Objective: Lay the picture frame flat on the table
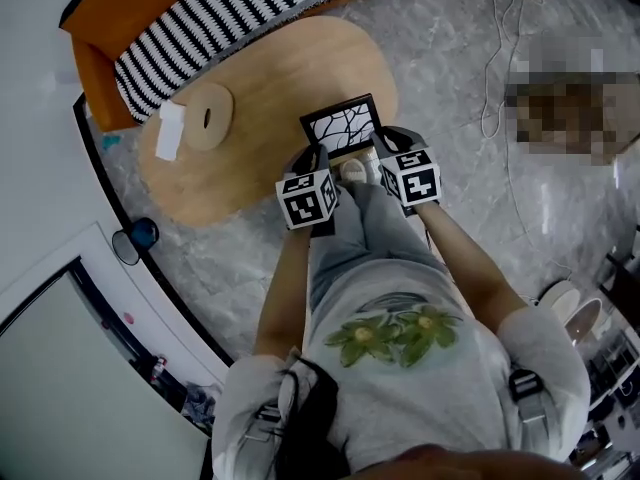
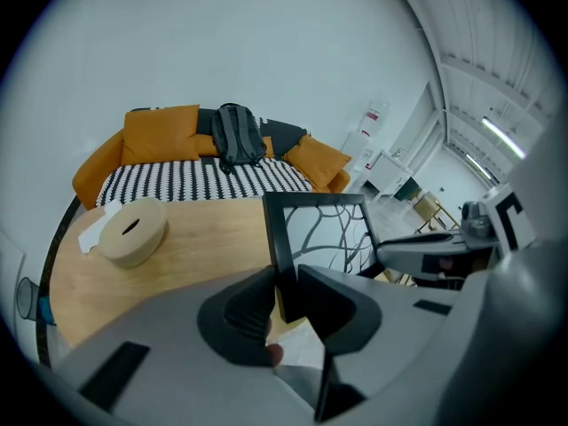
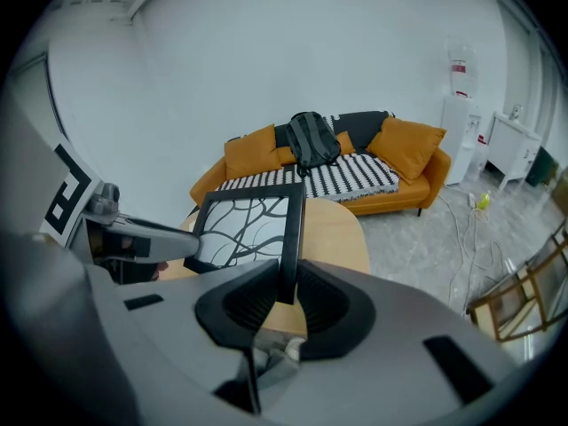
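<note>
A black picture frame (image 1: 343, 125) with a white-and-black branch print is held tilted over the near edge of the oval wooden table (image 1: 280, 78). My left gripper (image 1: 322, 163) is shut on the frame's left side bar (image 2: 280, 247), with both pads pressing it. On the opposite side, my right gripper (image 1: 388, 156) is shut on the right side bar (image 3: 289, 238). The frame's lower edge is hidden behind the jaws in both gripper views. In the head view the marker cubes cover the fingertips.
A round beige box (image 1: 208, 115) and a white paper (image 1: 169, 130) lie at the table's left end. An orange sofa with a striped cover (image 1: 200, 18) stands behind it, a black backpack (image 2: 236, 138) on it. Cables (image 1: 497, 58) trail on the grey floor.
</note>
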Demonstrator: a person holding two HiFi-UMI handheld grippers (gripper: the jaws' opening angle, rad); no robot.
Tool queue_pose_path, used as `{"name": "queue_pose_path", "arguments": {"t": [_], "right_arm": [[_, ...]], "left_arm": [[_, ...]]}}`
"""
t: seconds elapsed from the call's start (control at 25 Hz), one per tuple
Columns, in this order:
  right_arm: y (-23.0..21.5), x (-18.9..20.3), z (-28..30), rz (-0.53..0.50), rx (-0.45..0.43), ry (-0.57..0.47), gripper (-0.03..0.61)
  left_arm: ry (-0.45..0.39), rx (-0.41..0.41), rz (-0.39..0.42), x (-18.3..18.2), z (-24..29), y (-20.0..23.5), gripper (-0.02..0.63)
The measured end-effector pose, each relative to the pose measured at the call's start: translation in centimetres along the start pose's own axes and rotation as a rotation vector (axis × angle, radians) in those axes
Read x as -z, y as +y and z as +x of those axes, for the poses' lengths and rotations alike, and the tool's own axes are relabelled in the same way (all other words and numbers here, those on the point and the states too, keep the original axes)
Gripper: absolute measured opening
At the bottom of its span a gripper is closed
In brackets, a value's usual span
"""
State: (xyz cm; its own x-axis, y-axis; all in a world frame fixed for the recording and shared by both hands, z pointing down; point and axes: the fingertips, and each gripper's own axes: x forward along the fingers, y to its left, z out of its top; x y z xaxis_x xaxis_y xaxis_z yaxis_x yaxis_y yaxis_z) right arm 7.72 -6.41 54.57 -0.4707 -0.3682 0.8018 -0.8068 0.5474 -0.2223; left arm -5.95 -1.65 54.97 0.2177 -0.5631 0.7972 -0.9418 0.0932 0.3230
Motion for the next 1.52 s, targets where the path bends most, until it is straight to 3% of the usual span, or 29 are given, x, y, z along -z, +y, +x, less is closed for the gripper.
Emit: {"name": "queue_pose_path", "arguments": {"t": [0.64, 1.52], "right_arm": [[0.0, 1.1, 1.0, 0.014, 0.006, 0.012, 0.074], [0.2, 3.2, 3.8, 0.034, 0.005, 0.076, 0.072]], "left_arm": [[0.017, 0.003, 0.005, 0.9, 0.8, 0.6, 0.091], [0.101, 0.030, -0.015, 2.9, 3.2, 2.5, 0.091]]}}
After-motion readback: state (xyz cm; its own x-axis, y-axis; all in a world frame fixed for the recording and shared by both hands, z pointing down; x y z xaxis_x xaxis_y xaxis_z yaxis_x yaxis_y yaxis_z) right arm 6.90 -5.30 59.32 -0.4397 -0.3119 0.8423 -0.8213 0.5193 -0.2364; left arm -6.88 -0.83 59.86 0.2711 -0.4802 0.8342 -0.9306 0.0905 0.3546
